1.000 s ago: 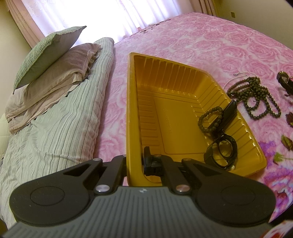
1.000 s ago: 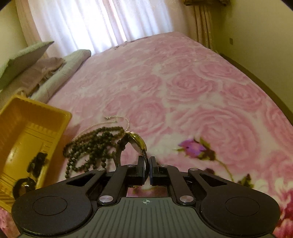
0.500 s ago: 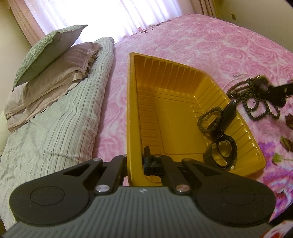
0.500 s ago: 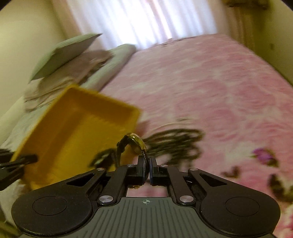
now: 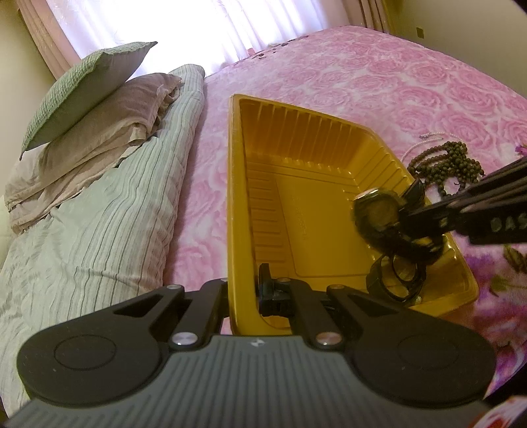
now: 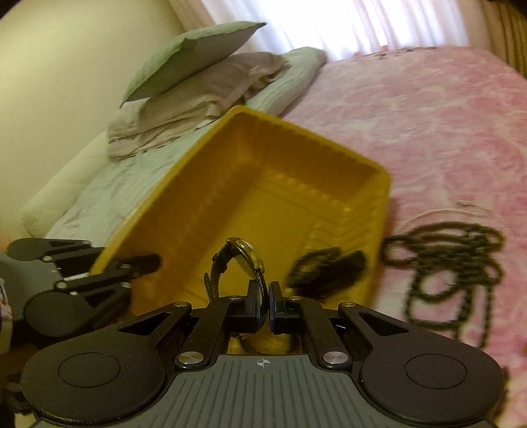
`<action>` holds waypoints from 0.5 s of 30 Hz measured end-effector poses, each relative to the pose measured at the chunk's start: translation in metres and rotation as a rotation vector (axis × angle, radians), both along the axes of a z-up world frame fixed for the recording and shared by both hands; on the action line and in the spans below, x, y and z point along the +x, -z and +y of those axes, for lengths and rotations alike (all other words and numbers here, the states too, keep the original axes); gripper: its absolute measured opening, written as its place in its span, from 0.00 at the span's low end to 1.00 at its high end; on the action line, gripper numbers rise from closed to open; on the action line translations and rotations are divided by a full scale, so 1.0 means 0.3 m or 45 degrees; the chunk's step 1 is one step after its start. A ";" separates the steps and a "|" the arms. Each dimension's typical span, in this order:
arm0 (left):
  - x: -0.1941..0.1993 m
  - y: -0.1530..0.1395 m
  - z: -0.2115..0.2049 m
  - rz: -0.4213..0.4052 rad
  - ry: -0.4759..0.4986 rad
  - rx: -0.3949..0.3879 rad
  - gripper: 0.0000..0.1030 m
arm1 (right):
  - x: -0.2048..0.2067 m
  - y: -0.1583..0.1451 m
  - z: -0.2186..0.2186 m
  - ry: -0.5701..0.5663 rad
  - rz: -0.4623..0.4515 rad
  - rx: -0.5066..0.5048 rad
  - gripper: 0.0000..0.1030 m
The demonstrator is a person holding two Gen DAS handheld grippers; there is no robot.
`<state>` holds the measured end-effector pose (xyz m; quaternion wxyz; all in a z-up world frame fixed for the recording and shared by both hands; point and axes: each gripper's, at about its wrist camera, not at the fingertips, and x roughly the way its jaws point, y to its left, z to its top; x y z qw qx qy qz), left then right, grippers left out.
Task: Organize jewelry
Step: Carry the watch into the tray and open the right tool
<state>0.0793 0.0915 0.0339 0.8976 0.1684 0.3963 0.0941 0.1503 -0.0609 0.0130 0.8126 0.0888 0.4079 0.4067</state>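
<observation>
A gold-cased watch (image 6: 245,260) on a black strap hangs over the yellow ribbed tray (image 5: 263,184), pinched by its strap. Inside the tray's near end lie a dark bead bracelet (image 6: 313,263) and a black watch (image 5: 397,280). A long dark bead necklace (image 5: 444,164) and a thin pale chain (image 6: 461,210) lie coiled on the pink bedspread just beside the tray.

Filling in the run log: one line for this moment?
left gripper: shut on yellow tray rim | right gripper: shut on watch, over tray

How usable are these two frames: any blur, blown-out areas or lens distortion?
Left wrist: sharp apart from the smeared watch and right gripper over the yellow tray; window blown out; fisheye bends the edges. Right wrist: motion-blurred, dark bead strands smeared.
</observation>
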 end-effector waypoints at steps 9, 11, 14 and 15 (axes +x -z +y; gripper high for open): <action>0.000 0.000 0.001 0.004 -0.001 -0.003 0.03 | 0.009 0.055 0.048 -0.065 0.090 0.021 0.05; 0.000 0.000 0.001 0.005 -0.001 -0.003 0.03 | 0.008 0.063 0.052 -0.066 0.102 0.025 0.05; -0.001 0.000 0.000 0.006 0.000 -0.001 0.02 | 0.010 0.074 0.058 -0.082 0.106 0.039 0.05; 0.000 0.001 0.001 0.011 -0.002 -0.002 0.03 | 0.012 0.076 0.055 -0.081 0.108 0.043 0.07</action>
